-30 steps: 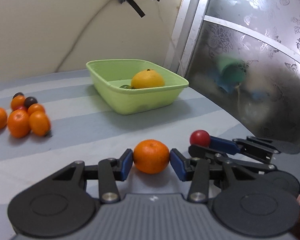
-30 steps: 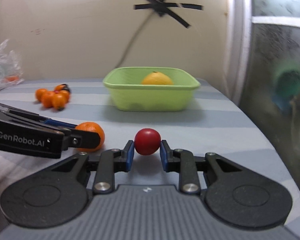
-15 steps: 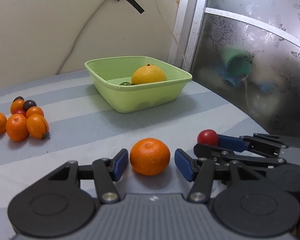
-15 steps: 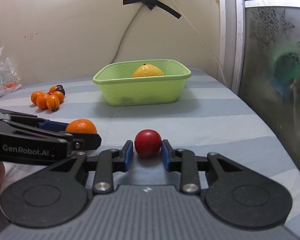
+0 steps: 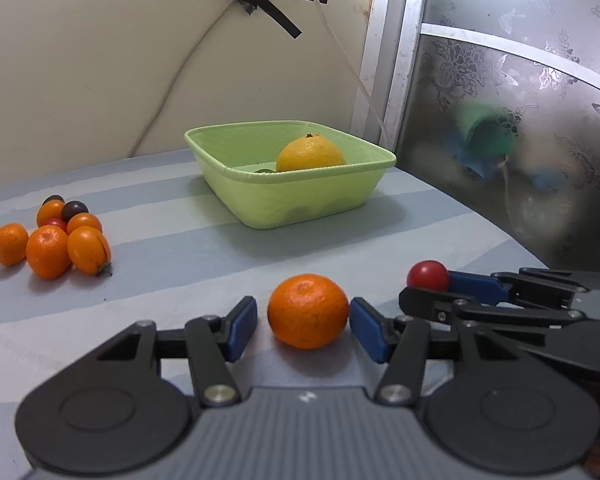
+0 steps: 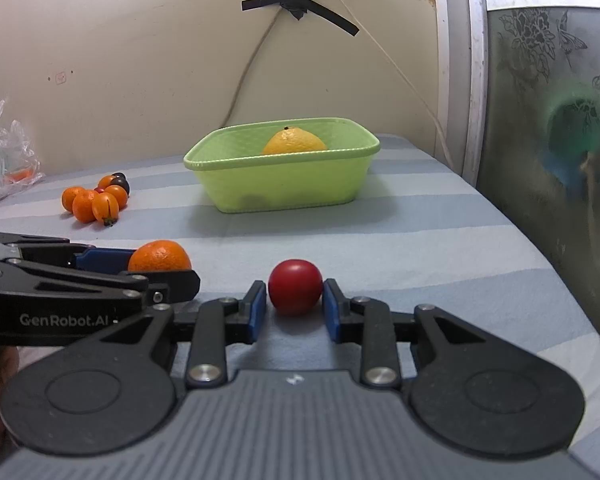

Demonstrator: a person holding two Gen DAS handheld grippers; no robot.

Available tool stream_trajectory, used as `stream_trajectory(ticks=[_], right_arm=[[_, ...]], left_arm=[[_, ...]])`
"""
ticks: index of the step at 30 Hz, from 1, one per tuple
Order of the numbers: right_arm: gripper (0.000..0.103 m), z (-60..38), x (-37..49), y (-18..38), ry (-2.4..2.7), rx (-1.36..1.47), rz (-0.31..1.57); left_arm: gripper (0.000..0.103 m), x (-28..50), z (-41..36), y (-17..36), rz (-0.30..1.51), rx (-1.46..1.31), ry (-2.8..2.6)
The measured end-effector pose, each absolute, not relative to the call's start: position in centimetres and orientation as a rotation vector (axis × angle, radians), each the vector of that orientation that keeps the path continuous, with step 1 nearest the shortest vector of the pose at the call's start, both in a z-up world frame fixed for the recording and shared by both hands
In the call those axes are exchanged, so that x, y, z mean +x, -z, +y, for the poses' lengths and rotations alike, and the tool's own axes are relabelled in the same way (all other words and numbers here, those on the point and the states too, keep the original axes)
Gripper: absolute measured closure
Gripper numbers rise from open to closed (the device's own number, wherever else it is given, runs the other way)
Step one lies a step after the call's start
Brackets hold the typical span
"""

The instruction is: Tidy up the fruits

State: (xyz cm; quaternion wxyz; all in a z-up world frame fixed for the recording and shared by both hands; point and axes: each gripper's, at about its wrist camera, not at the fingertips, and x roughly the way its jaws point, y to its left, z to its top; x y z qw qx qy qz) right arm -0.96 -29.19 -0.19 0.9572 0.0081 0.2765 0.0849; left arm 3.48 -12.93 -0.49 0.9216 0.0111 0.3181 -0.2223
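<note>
My left jaws (image 5: pixel 303 325) have parted off the mandarin (image 5: pixel 308 311); right jaws (image 6: pixel 295 307) flank the red tomato (image 6: pixel 295 292), unclamped: both rest outside the basin (image 5: pixel 300 196).

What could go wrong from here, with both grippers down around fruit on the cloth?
1. The left gripper has gaps on both sides of the mandarin; lifting now would probably leave it behind or roll it.
2. The right gripper barely brackets the smooth red tomato, which could squirt out.
3. The two grippers sit close together and may collide heading for the green basin.
</note>
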Motion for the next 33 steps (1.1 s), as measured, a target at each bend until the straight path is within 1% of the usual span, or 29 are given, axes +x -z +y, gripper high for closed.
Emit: stream_trajectory(ticks=[12,21,24,26,33], right_arm=[[0.069,-28.8,-1.1,0.3,-0.163,0.002,0.561],[0.069,-28.6,-1.1,0.3,-0.154,-0.020,0.561],[0.069,-28.5,-1.2,0.3,-0.151,-0.020,0.561],[0.069,-28.5,-1.2,0.3,-0.150,-0.018,0.561],[0.069,-28.5,-1.3,0.3,-0.147,-0.017,0.561]], left_arm=[[0.050,3.3,-13.0,0.5,0.647,0.037,0.443],[0.047,3.3,-12.6,0.6,0.642,0.028,0.441],[0.041,3.3,-12.4,0.6,0.642,0.019,0.433],[0.035,3.4,-12.2,0.5,0.645,0.009,0.424],[0.030,3.4,-12.0,0.5,0.646,-0.005,0.414]])
